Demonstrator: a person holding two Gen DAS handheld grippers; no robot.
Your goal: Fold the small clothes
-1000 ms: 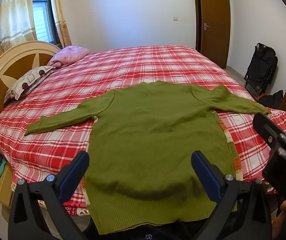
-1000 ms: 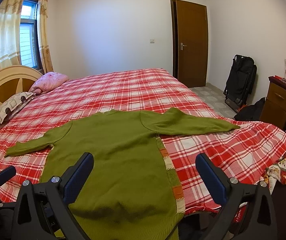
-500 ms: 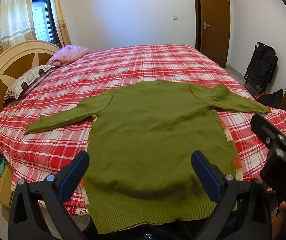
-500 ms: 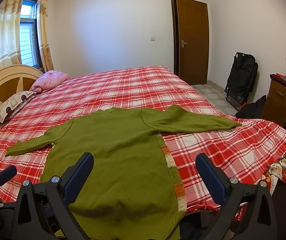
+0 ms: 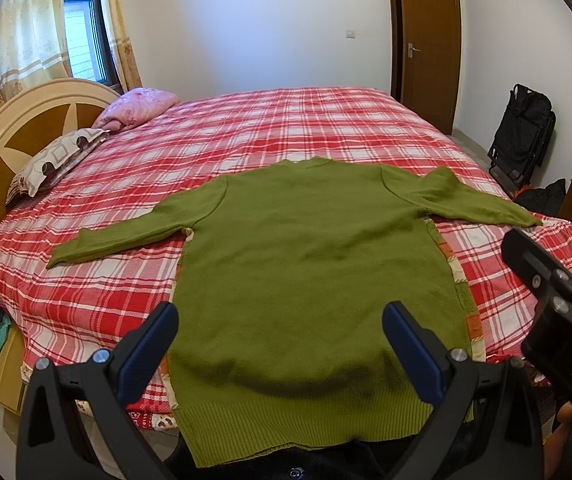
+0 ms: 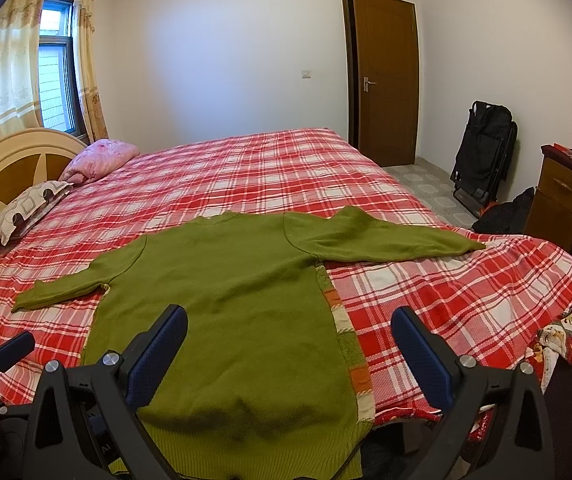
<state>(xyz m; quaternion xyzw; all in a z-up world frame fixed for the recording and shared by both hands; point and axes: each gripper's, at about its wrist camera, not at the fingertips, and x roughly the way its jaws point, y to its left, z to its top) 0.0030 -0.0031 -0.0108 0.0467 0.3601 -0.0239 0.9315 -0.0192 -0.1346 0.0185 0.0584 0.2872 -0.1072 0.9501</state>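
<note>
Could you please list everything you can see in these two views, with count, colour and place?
Sweater: one, green, spread flat on the bed, sleeves out, hem toward the cameras.
Bed cover: one, red and white plaid, over the bed.
Pillows: two, one pink, one patterned, by the headboard.
Headboard: one, cream and brown, left.
Window with curtains: one, far left.
Door: one, brown, shut, back wall.
Folded chair: one, black, against the right wall.
Dresser: one, brown, far right.
Printed cloth: one, hanging at the bed's right corner.
Left gripper: blue pads, open, above the hem.
Right gripper: blue pads, open, above the sweater's right side.
</note>
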